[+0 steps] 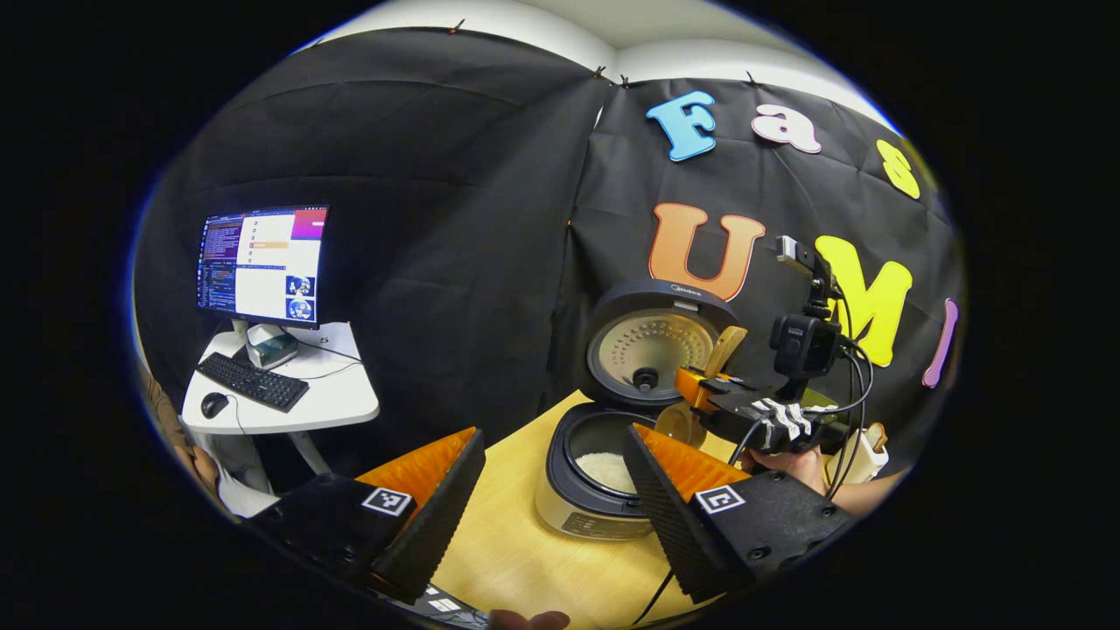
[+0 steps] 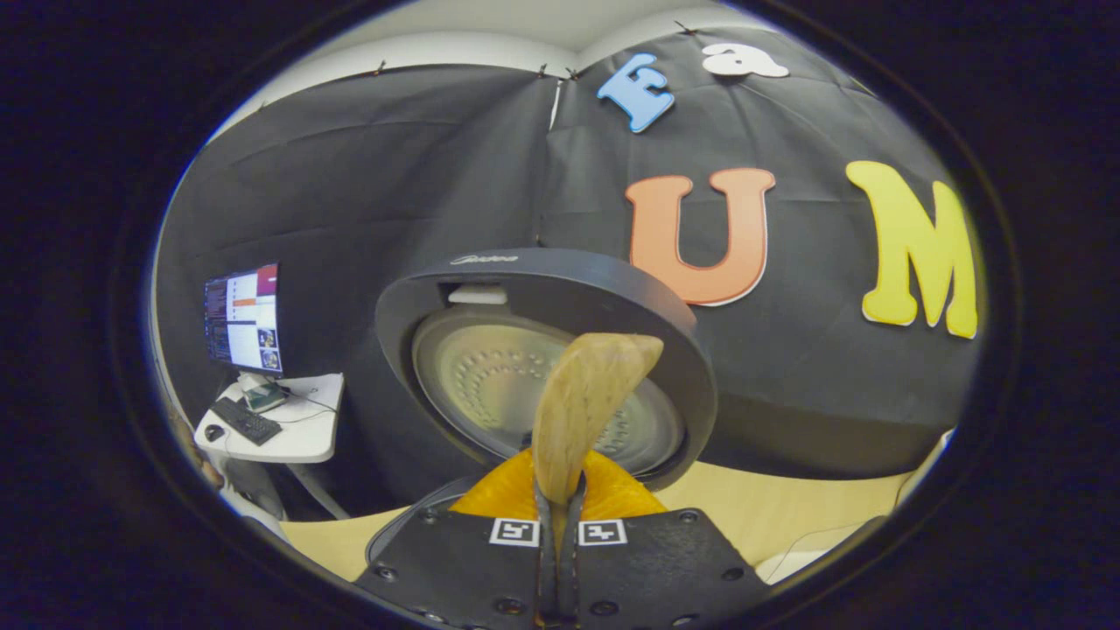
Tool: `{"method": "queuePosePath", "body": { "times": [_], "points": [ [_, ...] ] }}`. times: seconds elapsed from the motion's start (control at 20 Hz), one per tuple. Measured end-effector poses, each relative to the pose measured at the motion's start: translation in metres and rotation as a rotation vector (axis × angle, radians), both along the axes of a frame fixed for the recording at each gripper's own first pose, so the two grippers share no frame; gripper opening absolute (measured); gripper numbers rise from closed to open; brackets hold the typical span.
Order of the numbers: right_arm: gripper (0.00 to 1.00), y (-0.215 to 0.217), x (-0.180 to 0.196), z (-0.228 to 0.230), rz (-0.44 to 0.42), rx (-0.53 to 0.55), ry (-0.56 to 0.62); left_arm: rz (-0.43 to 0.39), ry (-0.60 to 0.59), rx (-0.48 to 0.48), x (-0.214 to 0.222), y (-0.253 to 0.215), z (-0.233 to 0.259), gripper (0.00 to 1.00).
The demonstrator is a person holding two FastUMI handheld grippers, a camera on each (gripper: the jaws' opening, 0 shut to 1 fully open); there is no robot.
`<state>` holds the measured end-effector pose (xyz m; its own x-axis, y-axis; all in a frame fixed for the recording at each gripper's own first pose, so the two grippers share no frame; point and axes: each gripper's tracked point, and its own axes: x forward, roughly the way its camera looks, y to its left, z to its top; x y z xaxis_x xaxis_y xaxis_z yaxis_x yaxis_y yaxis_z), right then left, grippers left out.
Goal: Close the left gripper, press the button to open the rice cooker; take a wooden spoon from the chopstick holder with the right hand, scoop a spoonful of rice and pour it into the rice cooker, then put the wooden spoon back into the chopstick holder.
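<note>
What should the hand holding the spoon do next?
Probably carry the wooden spoon back toward the chopstick holder. The right gripper is shut on it, the rice cooker stands open with rice inside, and the spoon looks empty.

I'm seeing the rice cooker (image 1: 604,472) sitting on the wooden table with its round lid (image 2: 542,367) standing open and white rice (image 1: 608,471) lying in the inner pot. The wooden spoon (image 2: 582,398) is pointing up, pale bowl in front of the lid.
</note>
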<state>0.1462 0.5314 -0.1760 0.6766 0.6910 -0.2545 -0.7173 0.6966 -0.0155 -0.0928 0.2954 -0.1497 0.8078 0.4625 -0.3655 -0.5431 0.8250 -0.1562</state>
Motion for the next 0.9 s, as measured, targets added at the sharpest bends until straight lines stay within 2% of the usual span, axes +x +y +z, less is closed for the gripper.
{"method": "queuePosePath", "body": {
  "times": [0.25,0.55,0.75,0.9],
  "points": [
    [0.01,0.006,-0.013,0.012,0.037,-0.058,-0.136,0.003,-0.006,-0.003,-0.003,0.000,0.000,1.00],
    [0.00,0.004,-0.017,0.017,0.059,-0.059,-0.147,0.013,-0.015,0.004,-0.006,-0.001,0.005,1.00],
    [0.02,-0.005,-0.017,0.026,0.043,-0.011,-0.098,0.013,-0.014,0.016,-0.008,-0.006,0.011,1.00],
    [0.01,-0.026,-0.018,0.031,0.003,0.093,0.040,-0.002,-0.014,0.037,-0.004,-0.012,0.020,1.00]
  ]
}}
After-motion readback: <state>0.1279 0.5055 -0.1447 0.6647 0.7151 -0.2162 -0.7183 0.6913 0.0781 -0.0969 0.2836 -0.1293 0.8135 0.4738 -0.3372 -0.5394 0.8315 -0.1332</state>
